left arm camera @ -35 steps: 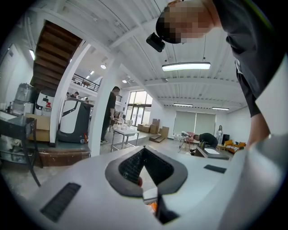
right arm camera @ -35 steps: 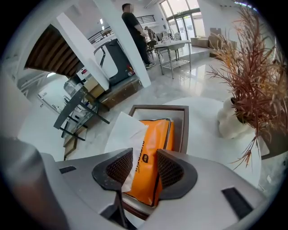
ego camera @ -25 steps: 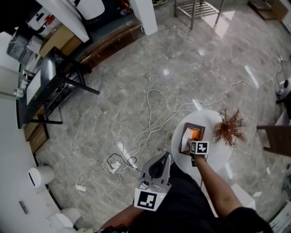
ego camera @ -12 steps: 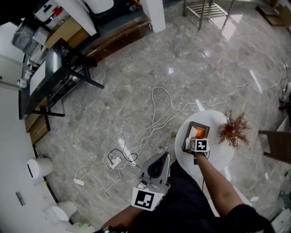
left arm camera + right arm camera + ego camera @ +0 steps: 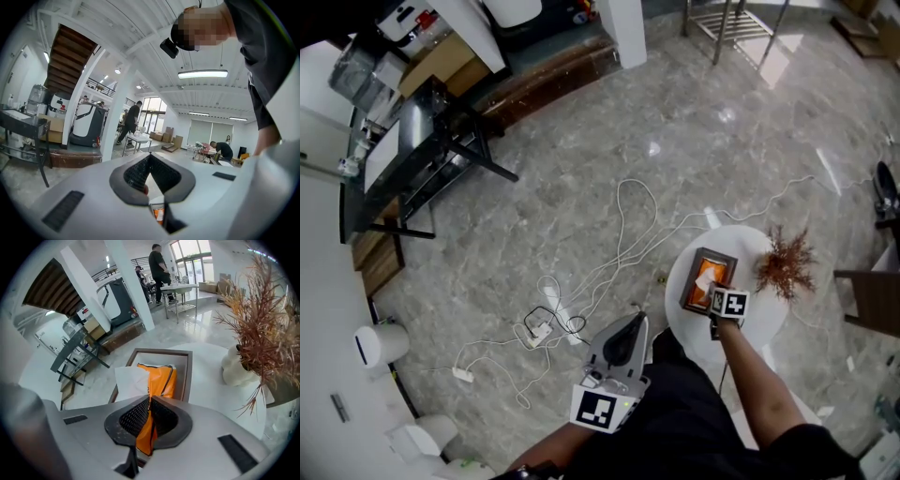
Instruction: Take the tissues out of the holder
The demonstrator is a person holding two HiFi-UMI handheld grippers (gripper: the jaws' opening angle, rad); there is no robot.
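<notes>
From the head view I see little of my right gripper [image 5: 715, 298] beyond its black-and-white marker cube, hanging over the near end of the brown holder [image 5: 717, 255]. The holder sits toward the left edge of the round white worktop [image 5: 764, 314]. The right gripper view [image 5: 149, 408] fills in the rest: the jaws are clenched on the near end of an orange tissue pack [image 5: 160, 378]. The far part of the pack lies inside the holder's frame [image 5: 161, 352]. A white tissue [image 5: 131, 380] sticks up from the pack just left of the jaws. That view also shows a white vase [image 5: 234, 366] under the dried reddish plant [image 5: 258, 324], which from overhead is only a spray of twigs [image 5: 786, 262] near the right edge.

My left gripper [image 5: 637, 321] is off the worktop, beside its left edge, over the grey floor [image 5: 581, 169] with its white cables [image 5: 623, 234]. Its own view [image 5: 149, 157] shows the jaws pressed together with nothing between them, and people [image 5: 130, 123] standing in the hall beyond.
</notes>
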